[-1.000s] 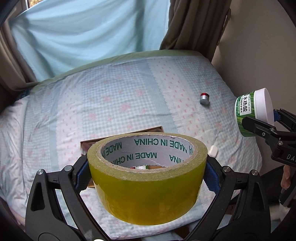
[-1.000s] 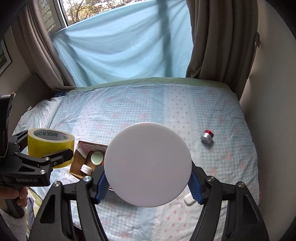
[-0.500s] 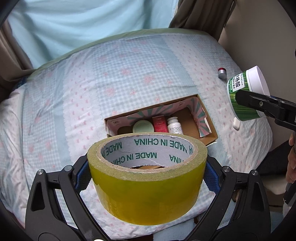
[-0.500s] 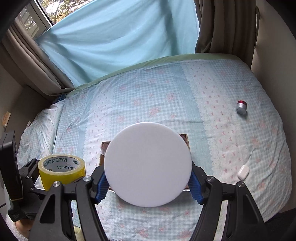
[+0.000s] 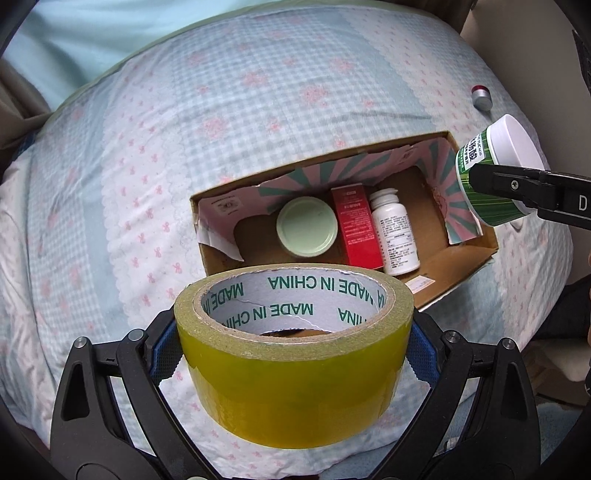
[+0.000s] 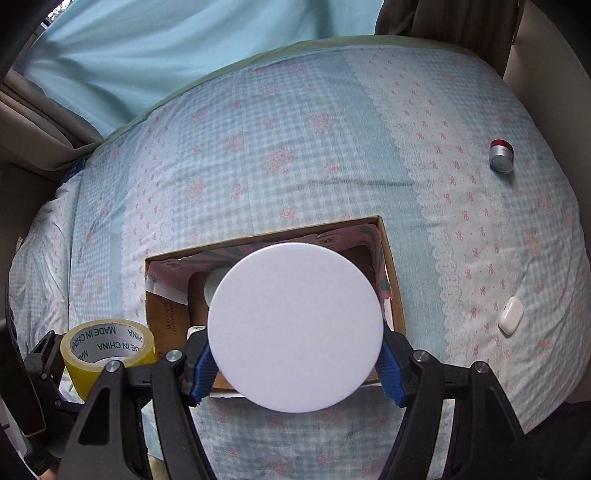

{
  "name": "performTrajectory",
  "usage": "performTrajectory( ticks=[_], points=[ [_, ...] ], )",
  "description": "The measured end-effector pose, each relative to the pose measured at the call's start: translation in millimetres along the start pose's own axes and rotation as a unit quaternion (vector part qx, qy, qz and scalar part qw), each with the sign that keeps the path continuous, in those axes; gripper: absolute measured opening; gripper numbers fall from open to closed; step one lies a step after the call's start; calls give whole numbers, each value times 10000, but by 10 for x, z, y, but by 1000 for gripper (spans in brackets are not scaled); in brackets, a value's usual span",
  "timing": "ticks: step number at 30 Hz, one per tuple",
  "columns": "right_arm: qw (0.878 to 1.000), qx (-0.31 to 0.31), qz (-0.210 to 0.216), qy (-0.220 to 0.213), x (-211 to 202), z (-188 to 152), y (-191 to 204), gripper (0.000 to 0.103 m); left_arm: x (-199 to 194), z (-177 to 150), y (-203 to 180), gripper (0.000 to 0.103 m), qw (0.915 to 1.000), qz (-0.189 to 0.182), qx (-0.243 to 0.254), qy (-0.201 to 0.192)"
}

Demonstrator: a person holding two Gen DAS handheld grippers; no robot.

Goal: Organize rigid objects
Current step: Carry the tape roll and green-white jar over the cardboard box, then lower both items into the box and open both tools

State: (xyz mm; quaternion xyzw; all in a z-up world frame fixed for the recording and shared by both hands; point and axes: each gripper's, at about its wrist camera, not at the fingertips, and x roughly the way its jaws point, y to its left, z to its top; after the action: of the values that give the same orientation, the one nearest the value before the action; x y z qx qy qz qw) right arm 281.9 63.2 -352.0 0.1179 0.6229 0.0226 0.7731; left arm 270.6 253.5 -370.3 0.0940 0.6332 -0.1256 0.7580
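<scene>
1. The left gripper (image 5: 293, 343) is held above the near edge of the bed (image 5: 258, 92), tilted down toward it, with its fingers (image 5: 164, 347) clamped on the sides of a yellow tape roll (image 5: 291, 369) that stands with its open core facing up.
2. The right gripper (image 6: 295, 363) is also held over the bed and looks down; its fingers (image 6: 201, 373) are clamped on a green jar (image 5: 487, 184), whose white lid (image 6: 294, 326) faces the right camera and hides much of what lies ahead of it.
3. In the left view the jar hangs to the right of the left fingers, over the right end of the box (image 5: 476, 254).
4. The bed wears a blue-and-white checked cover with pink flowers; a pale blue sheet (image 6: 166, 48) hangs beyond it, with brown curtains (image 6: 443, 22) to the right.
5. The cardboard box lies open on the bed just ahead of both grippers.
6. Inside it, left to right, touching or nearly so: a round pale green lid (image 5: 306, 226), a red carton (image 5: 356, 227) and a white bottle (image 5: 395, 236) lying on its side. The right part of the box floor is bare.
7. Outside the box, well to the right of the right fingers, a small silver can with a red top (image 6: 501, 157) lies on the bed, and nearer, a white earbud case (image 6: 511, 315).
</scene>
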Motion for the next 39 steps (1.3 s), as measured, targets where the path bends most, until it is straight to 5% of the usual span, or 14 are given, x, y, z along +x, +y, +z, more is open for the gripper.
performTrajectory(
  ticks=[9, 20, 23, 24, 31, 39],
  points=[
    [9979, -181, -252, 571, 731, 57, -138, 67, 699, 63, -197, 96, 9973, 182, 445, 551],
    [9972, 26, -116, 732, 918, 261, -202, 69, 896, 153, -332, 96, 9944, 237, 510, 892],
    [9991, -154, -275, 288, 790, 316, -164, 103, 935, 133, -328, 100, 9921, 354, 481, 1104],
    [9993, -196, -272, 174, 750, 330, -161, 103, 930, 119, -325, 101, 9922, 295, 448, 1126],
    [9996, -204, -133, 125, 656, 275, -180, 103, 710, 94, -297, 103, 9964, -267, 100, 795],
    [9997, -199, -162, 55, 551, 131, -185, 103, 592, 34, -291, 103, 9967, -179, 51, 789]
  ],
)
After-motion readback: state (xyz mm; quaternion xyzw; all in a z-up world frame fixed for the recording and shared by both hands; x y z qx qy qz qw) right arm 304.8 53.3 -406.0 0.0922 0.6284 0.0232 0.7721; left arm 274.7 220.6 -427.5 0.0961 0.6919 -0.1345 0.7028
